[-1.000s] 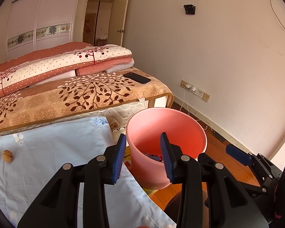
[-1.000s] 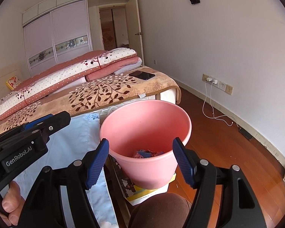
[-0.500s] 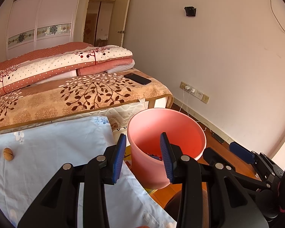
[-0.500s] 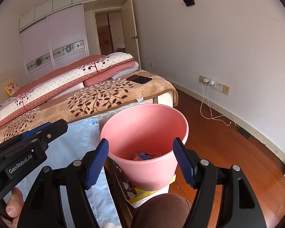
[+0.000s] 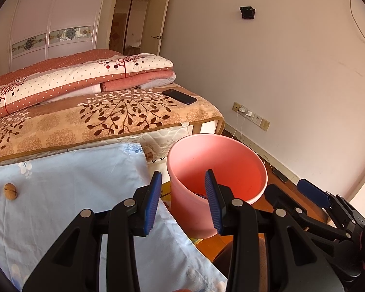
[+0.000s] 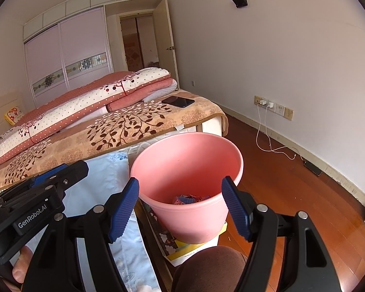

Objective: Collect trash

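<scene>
Left wrist view. Left gripper [image 5: 182,194] open and empty, hanging over the gap between cloth and bin, pads apart with nothing between them. Pink bin [image 5: 253,160] just right of the pale blue cloth [image 5: 73,194], mouth up, likely parked there so scraps can be dropped straight off the cloth's edge. Some trash already low inside, mostly hidden behind the right pad. Two walnuts [image 5: 3,191] lying side by side near the cloth's far left border, well apart from the bin; probably the next things to collect, though hard to say whether shells or whole nuts. Plenty of bare cloth between gripper and walnuts, so an open path leftward. Bed [image 5: 97,121] beyond the cloth, a phone [image 5: 179,96] on its corner, not in the way. Right gripper [image 5: 311,192] visible at lower right, beside the bin.

Right wrist view. Right gripper [image 6: 180,204] also wide open and empty, framing the bin [image 6: 231,150] from above. Colourful wrappers [image 6: 189,198] on the bin's bottom. Bin resting on a flat box [image 6: 194,249] with a yellow edge, so raised and perhaps easy to tip if nudged at the rim. Left gripper [image 6: 48,185] at left over the cloth [image 6: 109,170]. Wooden floor [image 6: 292,194] open to the right; a charger cable [image 6: 267,143] trailing along the wall, clear of the work.
</scene>
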